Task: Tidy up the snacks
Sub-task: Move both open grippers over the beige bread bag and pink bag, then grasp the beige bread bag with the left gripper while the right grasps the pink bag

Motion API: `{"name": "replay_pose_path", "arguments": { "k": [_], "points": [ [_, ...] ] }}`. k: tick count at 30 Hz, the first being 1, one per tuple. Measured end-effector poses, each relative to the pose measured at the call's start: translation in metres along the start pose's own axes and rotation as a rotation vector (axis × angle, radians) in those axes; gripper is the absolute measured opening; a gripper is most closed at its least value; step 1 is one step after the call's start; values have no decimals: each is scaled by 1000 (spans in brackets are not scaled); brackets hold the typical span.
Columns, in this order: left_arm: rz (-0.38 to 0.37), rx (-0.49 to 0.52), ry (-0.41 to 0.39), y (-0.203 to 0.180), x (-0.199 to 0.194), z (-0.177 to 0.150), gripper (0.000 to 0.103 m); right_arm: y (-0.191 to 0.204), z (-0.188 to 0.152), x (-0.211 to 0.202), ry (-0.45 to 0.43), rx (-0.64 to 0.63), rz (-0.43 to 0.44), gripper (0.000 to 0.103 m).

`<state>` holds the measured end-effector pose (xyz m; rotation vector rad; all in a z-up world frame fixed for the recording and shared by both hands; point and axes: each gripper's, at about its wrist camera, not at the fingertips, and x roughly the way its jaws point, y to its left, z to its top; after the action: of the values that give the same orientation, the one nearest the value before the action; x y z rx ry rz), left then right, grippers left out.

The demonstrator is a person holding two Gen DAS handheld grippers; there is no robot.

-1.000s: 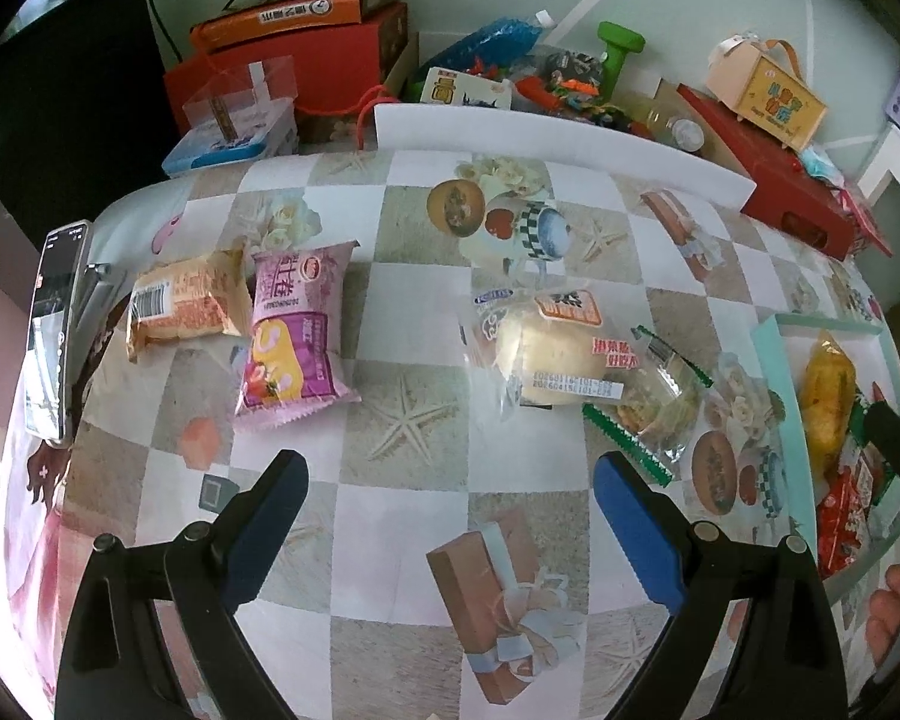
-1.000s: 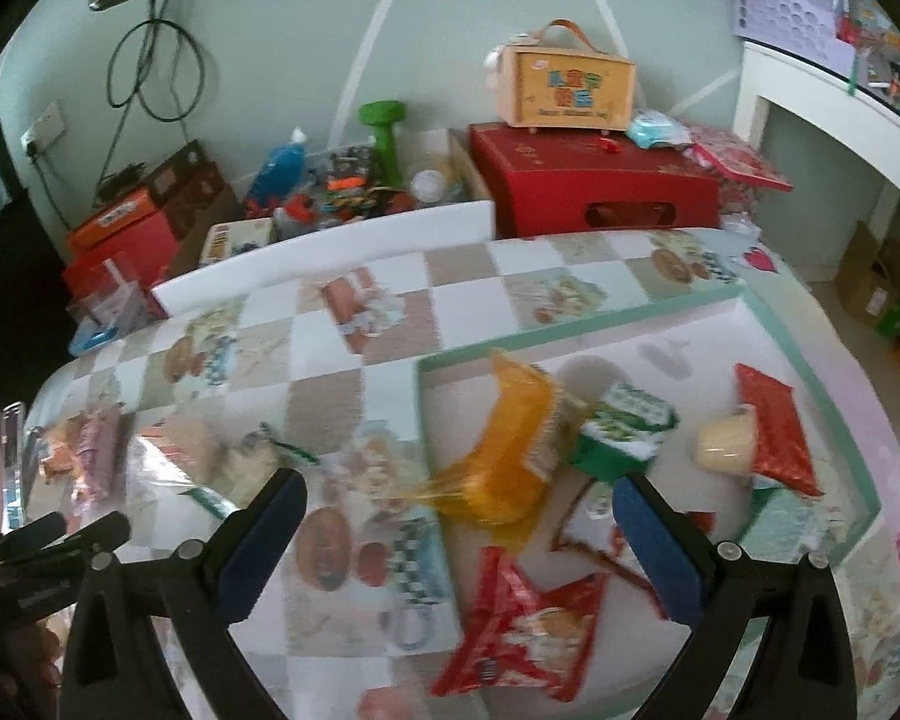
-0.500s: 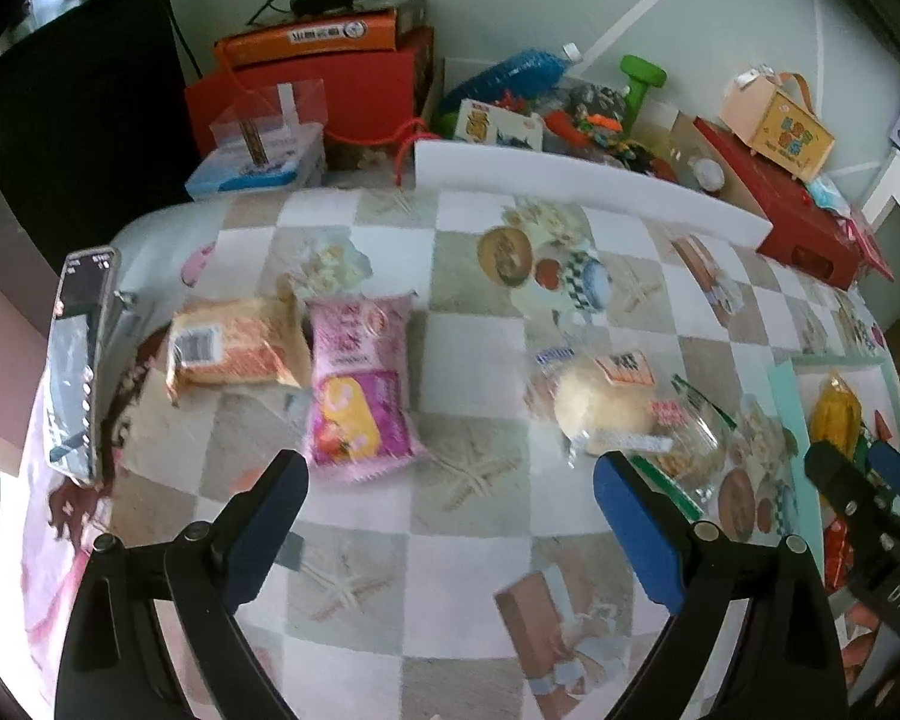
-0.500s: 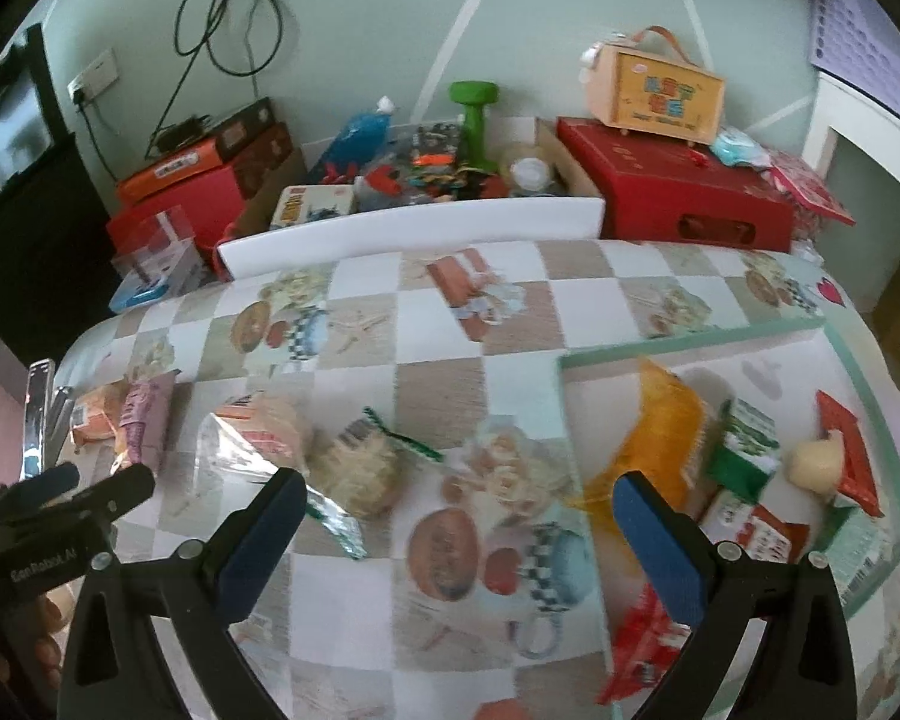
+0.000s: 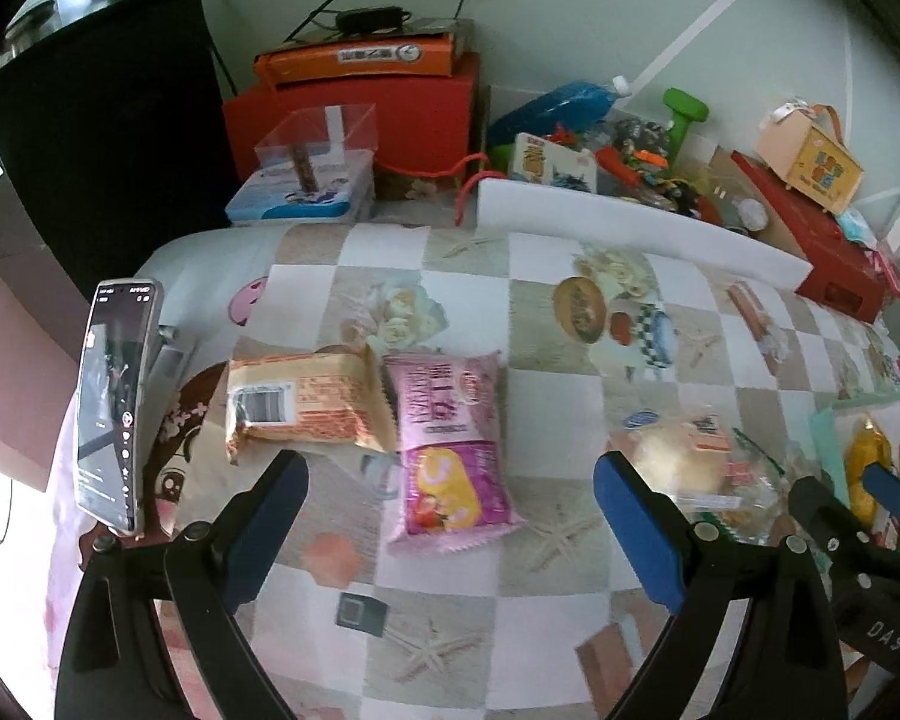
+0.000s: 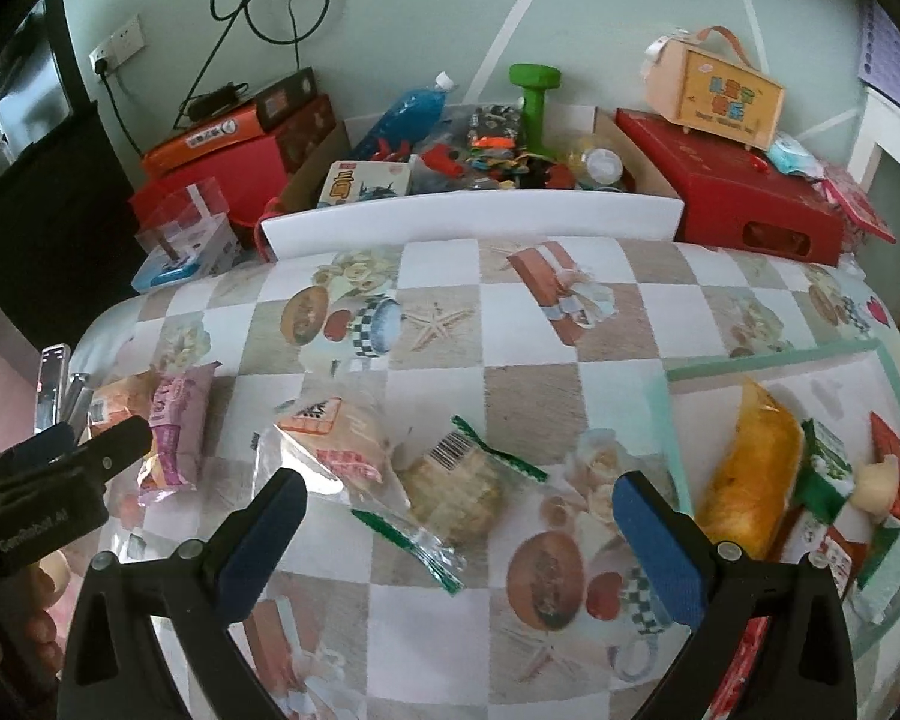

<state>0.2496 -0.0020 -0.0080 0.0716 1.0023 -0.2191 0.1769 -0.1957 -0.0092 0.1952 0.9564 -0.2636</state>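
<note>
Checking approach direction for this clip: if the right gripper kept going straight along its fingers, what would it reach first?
Probably the clear-wrapped round cake, lying between the open right gripper fingers' line; the bread packet sits just left. Depth is uncertain.

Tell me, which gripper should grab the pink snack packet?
Probably the left gripper. Its open jaws already frame the pink plastic snack packet on the checked tablecloth. The right gripper faces the clear-wrapped round cake with green ends instead, further from the packet.
</note>
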Motion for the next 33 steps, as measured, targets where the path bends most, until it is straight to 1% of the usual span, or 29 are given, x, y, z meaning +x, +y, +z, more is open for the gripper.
{"name": "replay_pose_path", "arguments": {
  "k": [6,13,20,23,27,31,33],
  "points": [
    [5,-5,-6,15,7,3,96,16,6,10,13,-15,12,103],
    [40,19,1,34,18,6,96,36,11,17,14,-55,19,103],
    [48,30,5,54,22,12,96,63,19,17,0,-87,65,103],
    [42,54,-2,59,22,19,96,75,22,19,-3,-98,84,103],
    [57,84,-2,67,23,28,96,93,26,20,-12,-130,110,103],
    [21,73,9,78,26,38,96,113,26,24,-10,-175,145,103],
    [17,66,27,81,31,40,96,123,25,29,-2,-199,154,103]
  ]
}}
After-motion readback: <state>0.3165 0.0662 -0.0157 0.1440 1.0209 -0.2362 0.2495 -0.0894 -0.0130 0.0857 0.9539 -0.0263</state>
